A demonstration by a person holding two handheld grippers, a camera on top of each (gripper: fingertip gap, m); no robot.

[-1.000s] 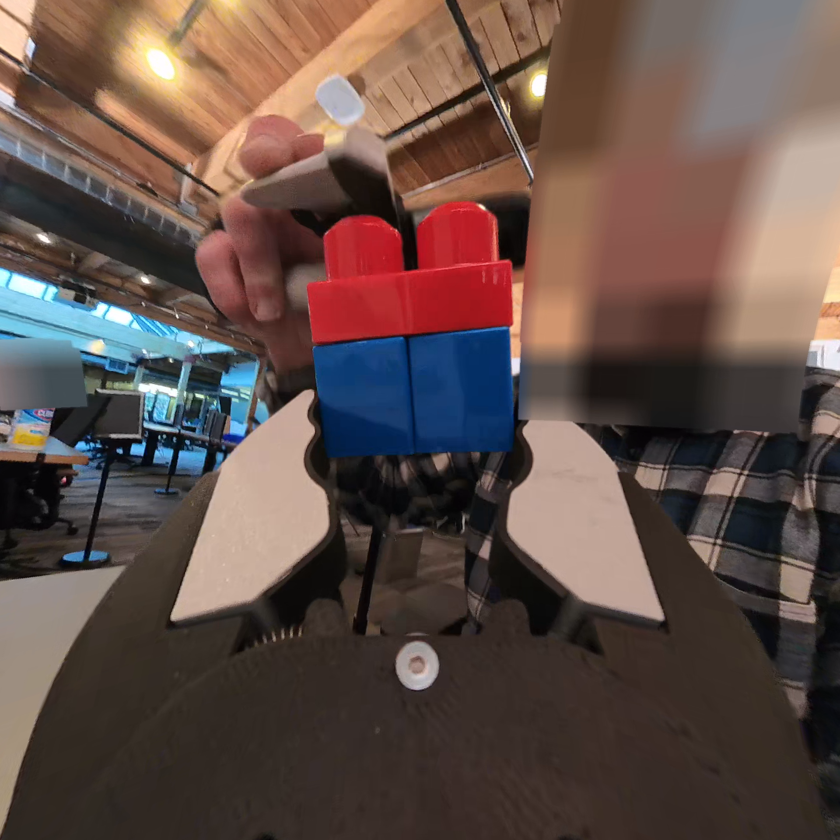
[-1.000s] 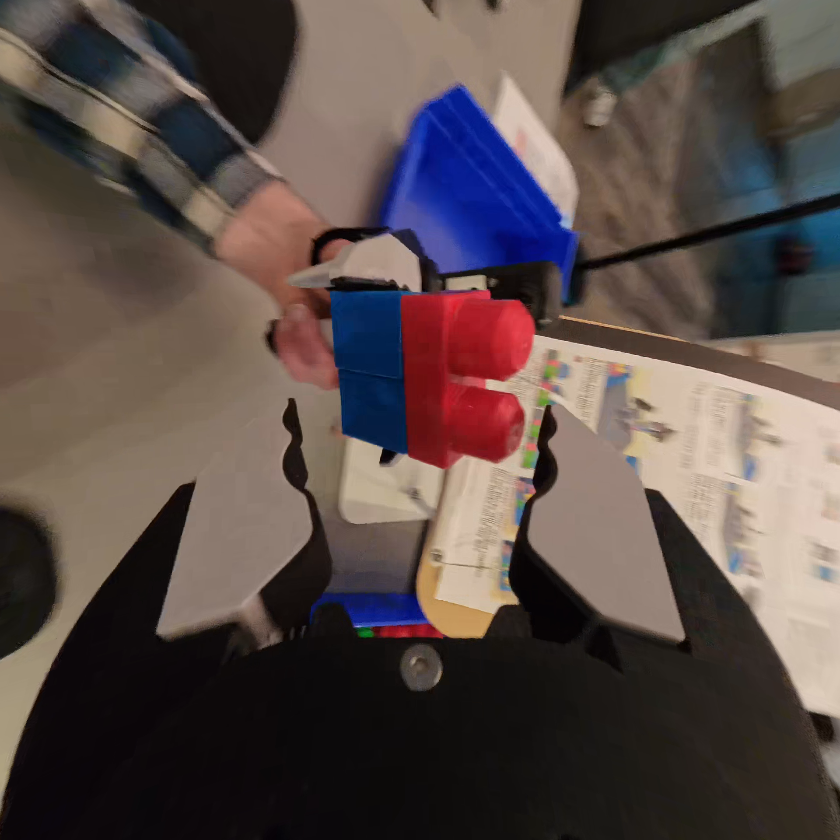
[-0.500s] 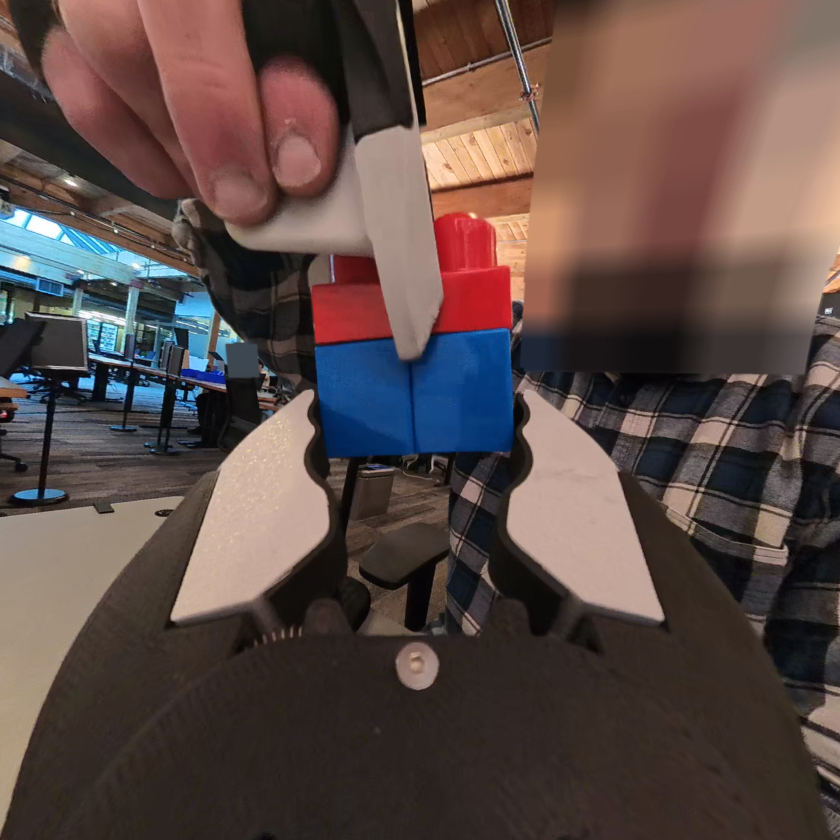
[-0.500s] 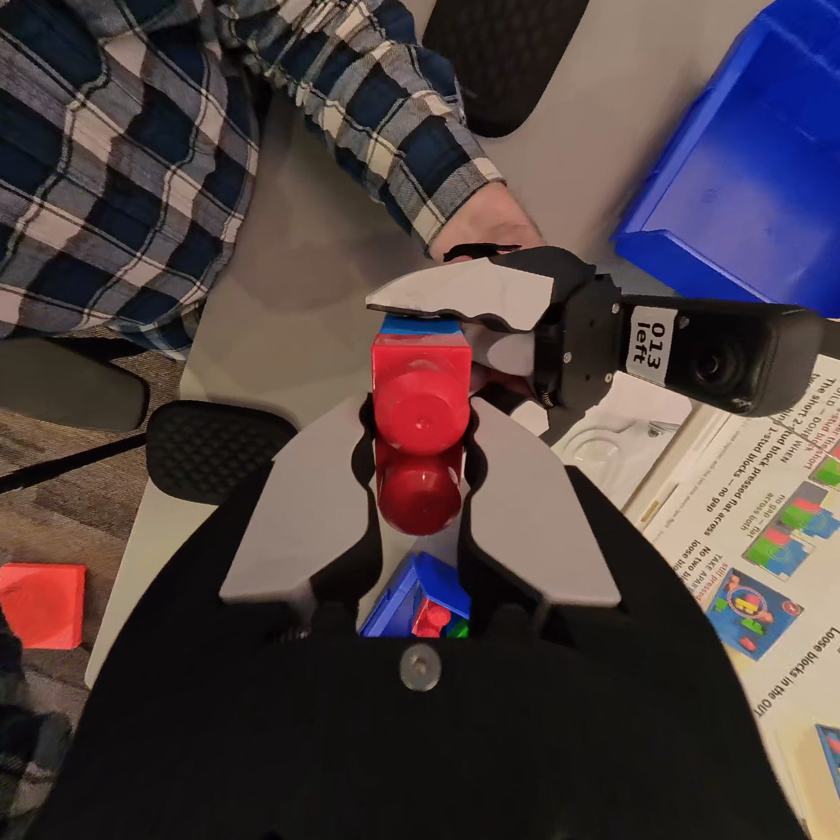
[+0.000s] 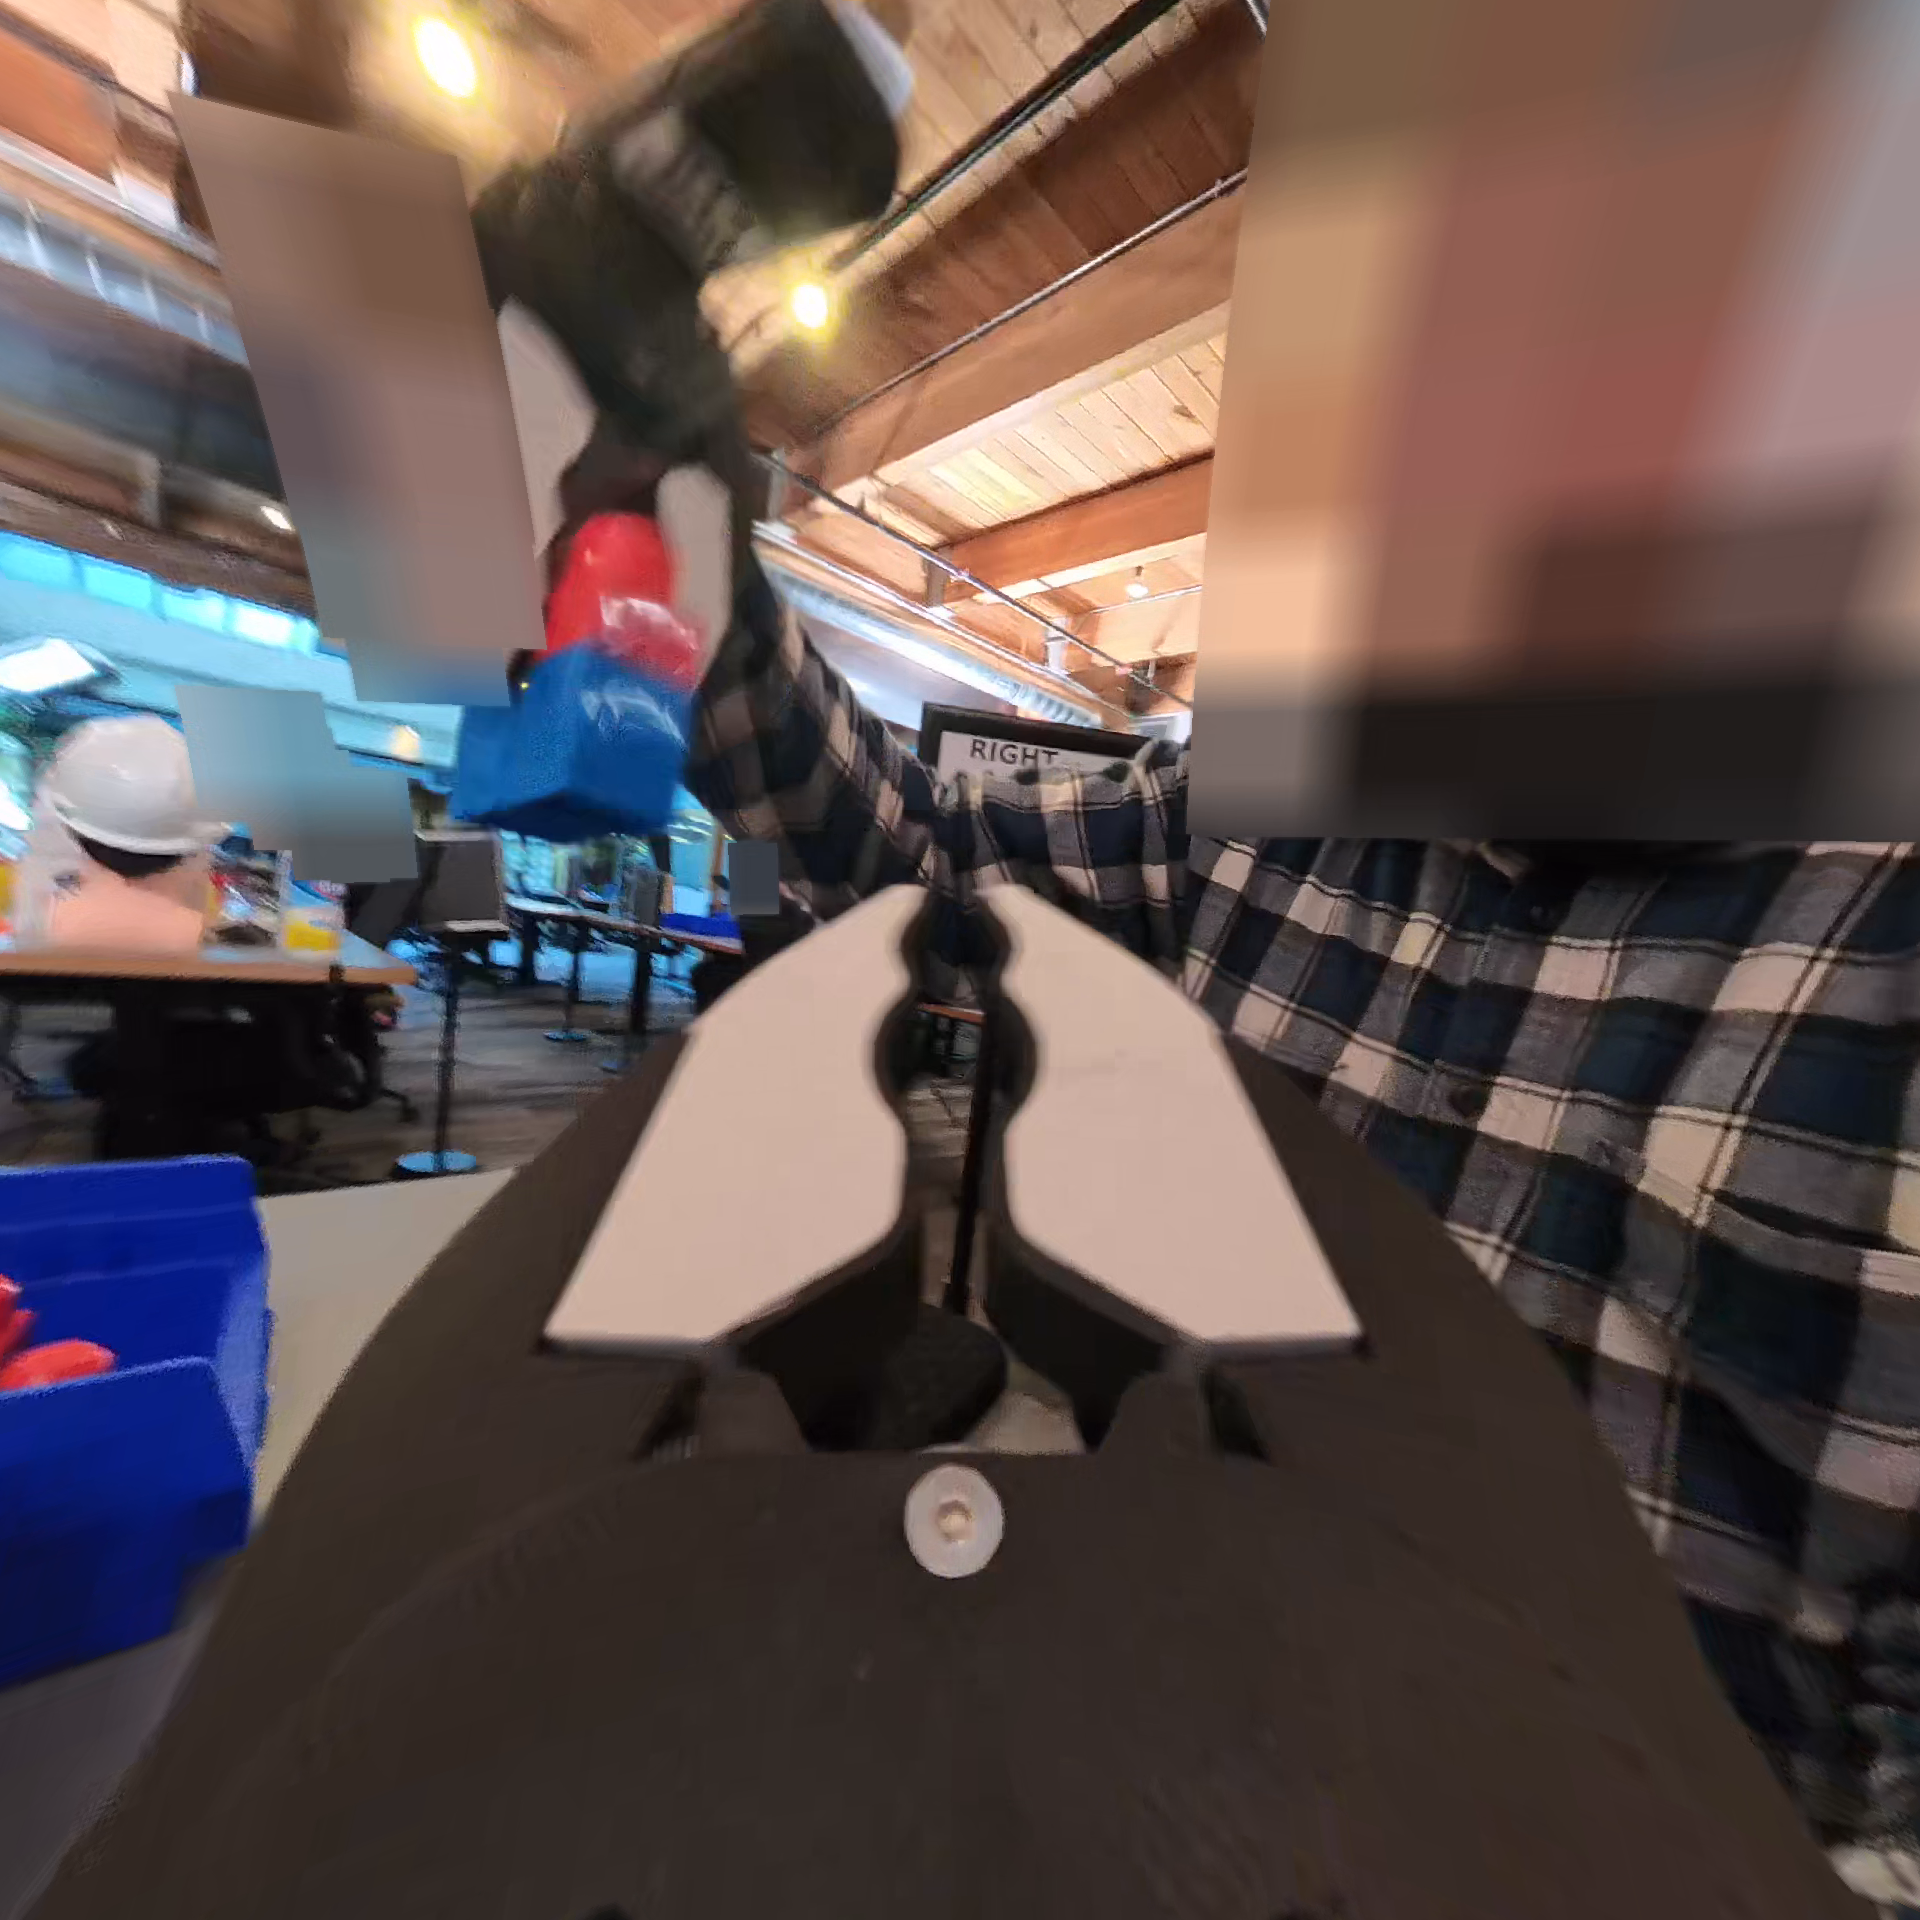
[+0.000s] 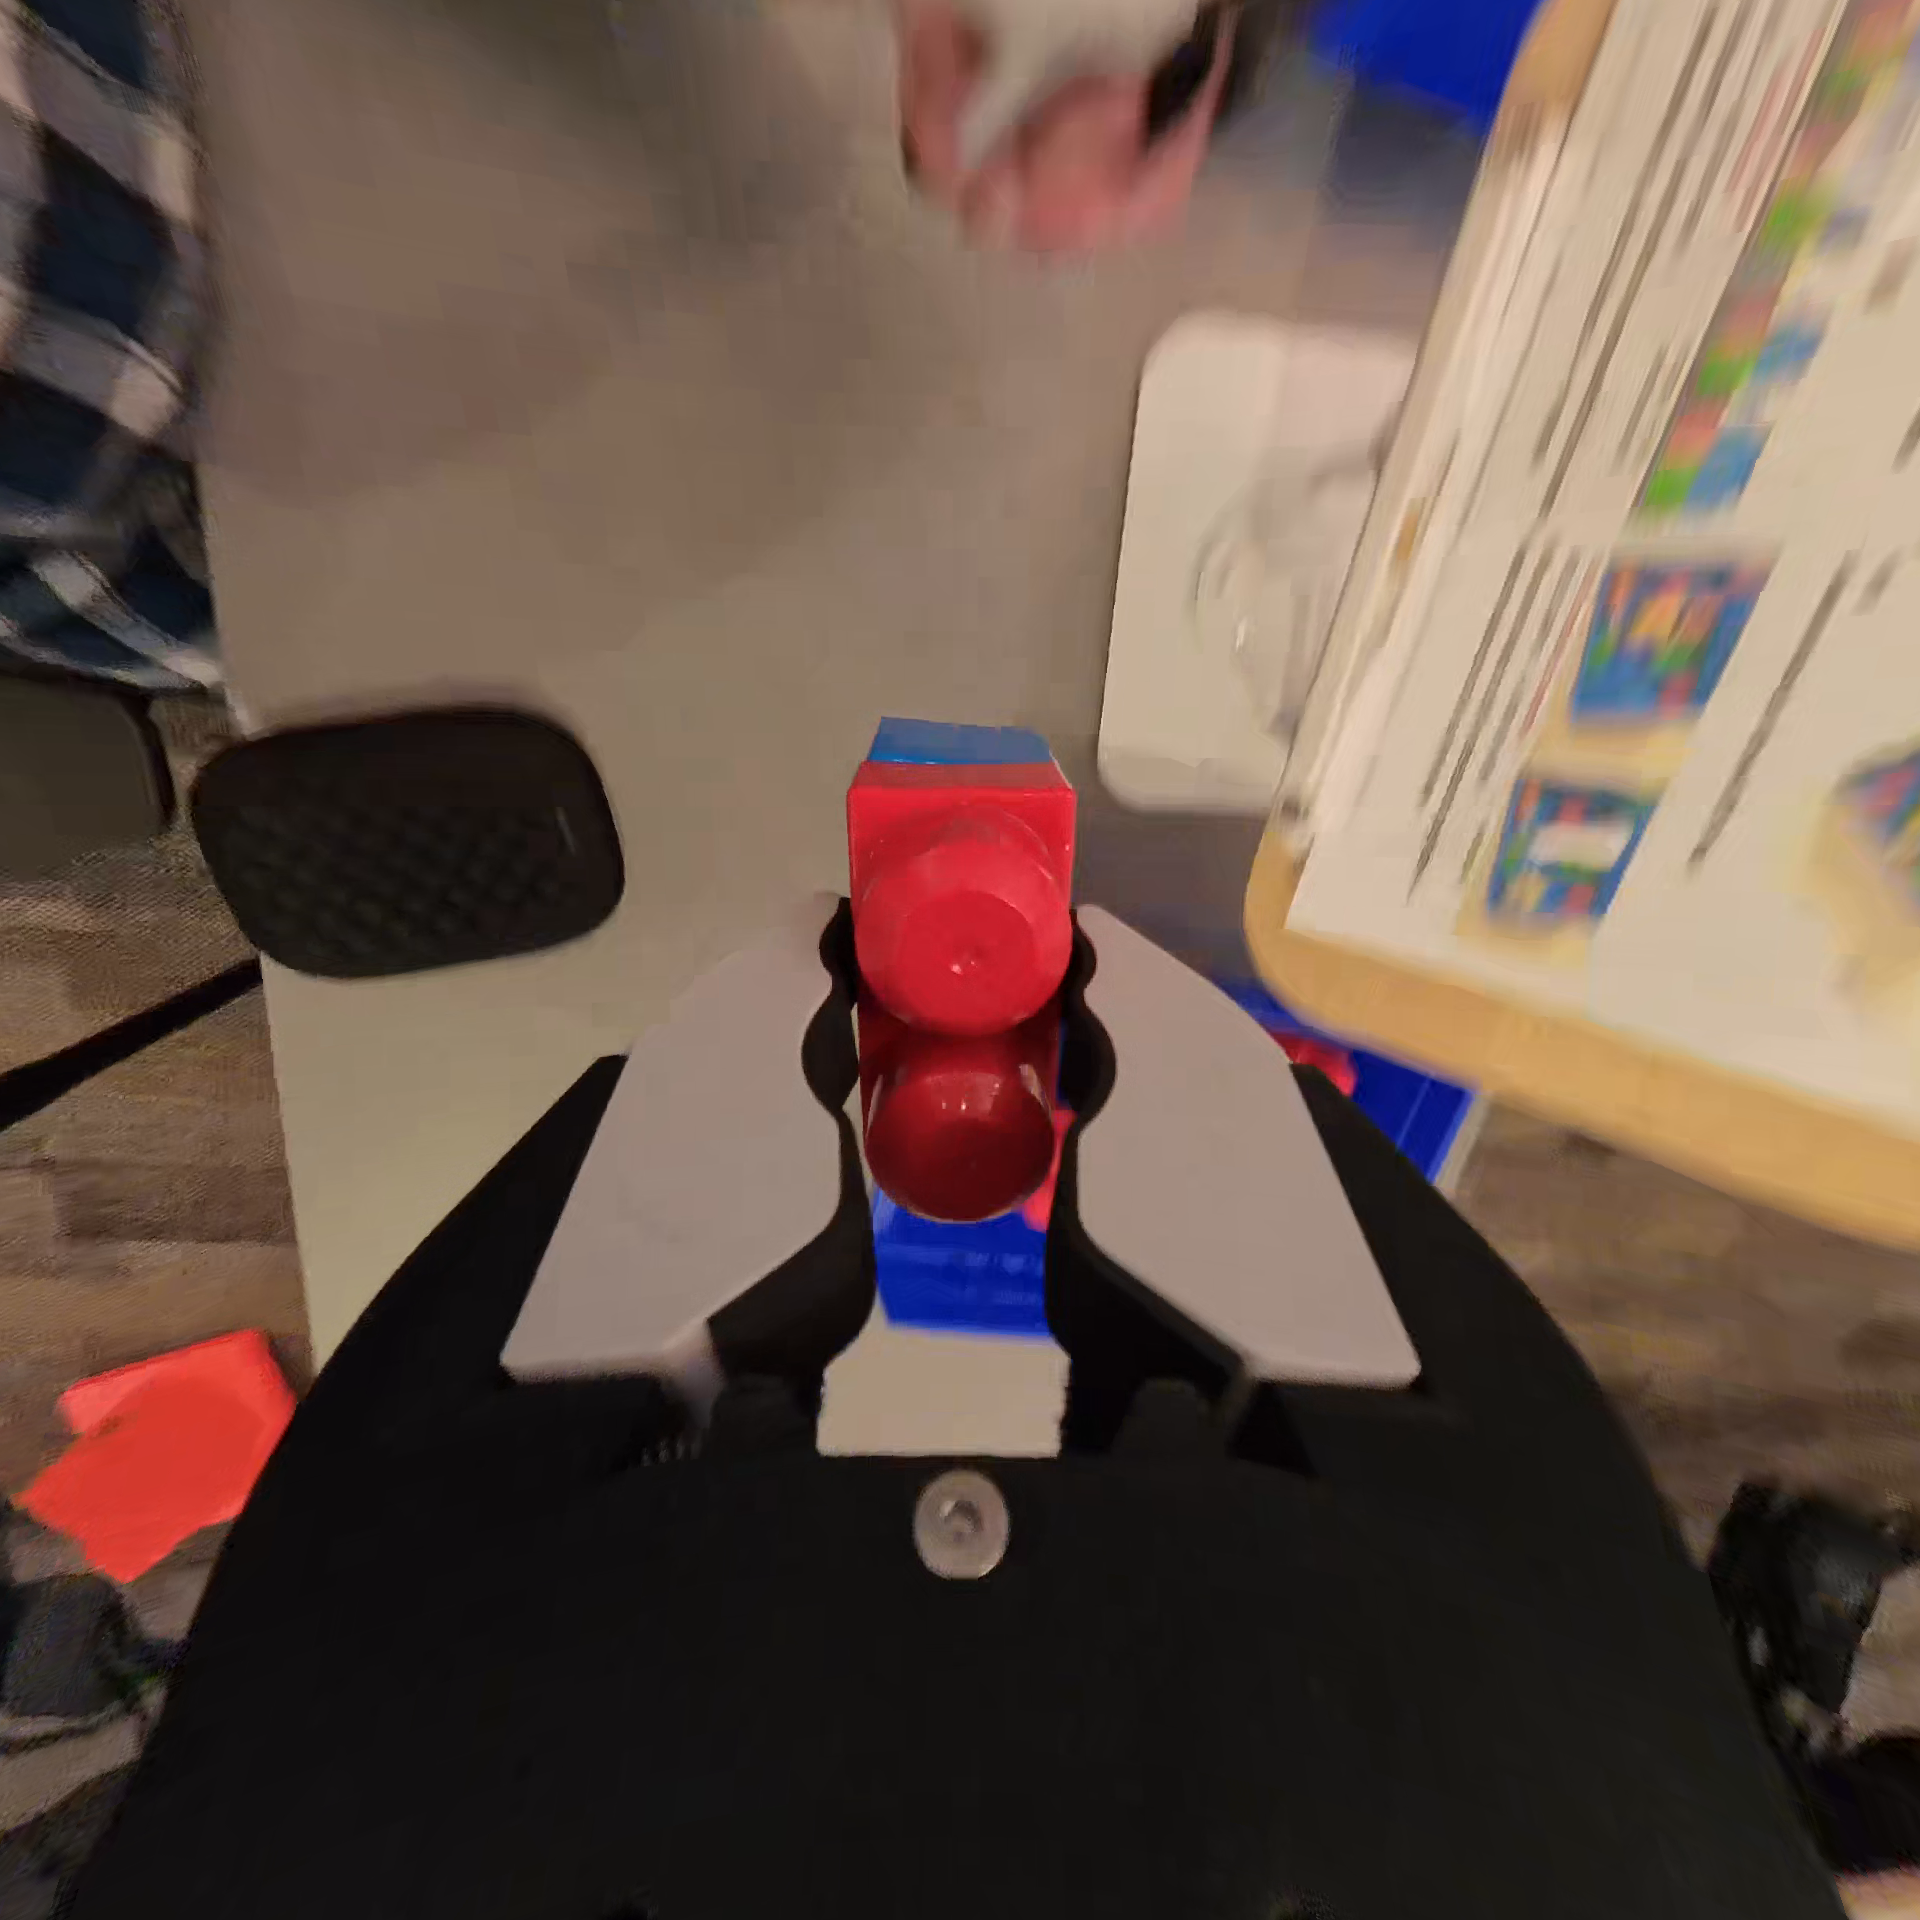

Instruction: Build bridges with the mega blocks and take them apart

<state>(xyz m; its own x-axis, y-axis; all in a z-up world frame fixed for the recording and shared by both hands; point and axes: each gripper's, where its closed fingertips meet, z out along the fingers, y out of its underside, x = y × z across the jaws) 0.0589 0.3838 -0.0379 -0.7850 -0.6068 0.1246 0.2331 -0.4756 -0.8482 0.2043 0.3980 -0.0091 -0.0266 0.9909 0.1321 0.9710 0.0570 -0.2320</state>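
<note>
Left gripper (image 5: 956,914): fingers nearly together, nothing between them.
Right gripper (image 6: 961,940): pads pressed on the red block (image 6: 961,883), studs facing the camera, blue blocks (image 6: 961,743) joined behind it.
Stack: raised above the grey table (image 6: 623,416).
Beyond: blue bin (image 5: 125,1403), instruction sheet (image 6: 1662,520).
Advice: regrip the blue half squarely before pulling apart.

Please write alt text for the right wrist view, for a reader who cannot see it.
The right gripper holds a two-stud red plastic block joined to a blue plastic block, its grey fingers pressed on the red block's sides. Behind, blurred, are a grey table and a printed instruction sheet.
</note>
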